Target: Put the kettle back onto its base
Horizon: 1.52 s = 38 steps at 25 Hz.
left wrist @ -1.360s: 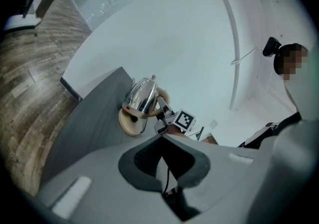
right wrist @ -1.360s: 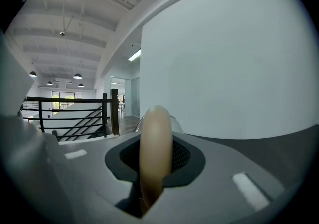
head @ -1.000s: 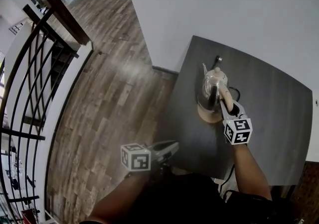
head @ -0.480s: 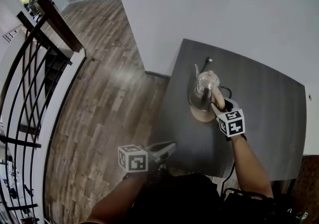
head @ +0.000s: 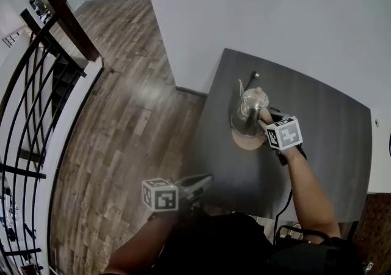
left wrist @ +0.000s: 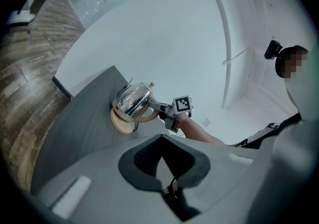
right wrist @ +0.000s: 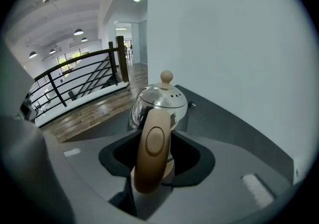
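1. Head view shows the kettle [head: 246, 115] sitting on its round tan base [head: 244, 141]. Both are on the dark table [head: 330, 121], near its left edge and close to the white wall.
2. So the big part of the job looks done. The kettle is back on the base, and it seems to stand straight.
3. The right gripper [head: 267, 122] is at the kettle's handle [right wrist: 152, 153]. Its jaws have just been opening. The handle is between them, but there is a gap on each side, so they have let go.
4. I think the only thing left is to pull the right gripper back without bumping the kettle.
5. The left gripper [head: 206, 179] hangs by the near edge of the table, well apart from the kettle. Its jaws are together and nothing is in them.
6. Only the right gripper view shows the gaps beside the handle. It also shows the little knob [right wrist: 166, 76] on the lid.
7. Only the left gripper view shows the kettle from the side, with its bottom resting on the base.
8. Only the head view shows the whole table and the wood floor [head: 122, 115] beside it.
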Motion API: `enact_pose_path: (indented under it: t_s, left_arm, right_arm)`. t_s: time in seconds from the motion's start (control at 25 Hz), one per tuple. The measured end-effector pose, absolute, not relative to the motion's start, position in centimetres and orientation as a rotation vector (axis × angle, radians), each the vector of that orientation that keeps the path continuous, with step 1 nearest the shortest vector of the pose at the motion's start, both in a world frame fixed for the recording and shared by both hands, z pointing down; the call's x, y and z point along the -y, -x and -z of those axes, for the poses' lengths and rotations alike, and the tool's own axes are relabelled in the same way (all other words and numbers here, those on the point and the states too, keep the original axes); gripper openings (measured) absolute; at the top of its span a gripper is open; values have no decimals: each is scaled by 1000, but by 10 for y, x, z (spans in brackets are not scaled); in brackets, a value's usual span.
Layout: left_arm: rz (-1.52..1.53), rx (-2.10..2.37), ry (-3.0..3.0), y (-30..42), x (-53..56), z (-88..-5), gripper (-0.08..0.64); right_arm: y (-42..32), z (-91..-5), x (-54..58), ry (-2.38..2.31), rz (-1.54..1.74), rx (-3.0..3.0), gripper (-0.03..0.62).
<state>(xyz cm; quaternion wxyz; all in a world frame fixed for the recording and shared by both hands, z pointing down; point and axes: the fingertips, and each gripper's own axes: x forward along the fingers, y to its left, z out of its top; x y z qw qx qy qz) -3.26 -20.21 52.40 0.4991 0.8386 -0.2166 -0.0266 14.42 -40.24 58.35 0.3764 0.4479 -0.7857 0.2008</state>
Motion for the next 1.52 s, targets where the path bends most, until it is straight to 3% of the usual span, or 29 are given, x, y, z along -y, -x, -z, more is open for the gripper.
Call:
enact_pose_path:
  t_s: [0.2, 0.64, 1.52]
  left_arm:
    - [82, 530, -2023, 34, 204, -524, 0]
    - [65, 552, -2018, 37, 203, -531, 0]
    - [44, 528, -2036, 27, 200, -521, 0]
  right_arm:
    - [-144, -584, 405, -1170, -533, 2015, 178]
    - [-136, -560, 401, -1329, -335, 2234, 175]
    - [-145, -555, 366, -1443, -333, 2309, 176]
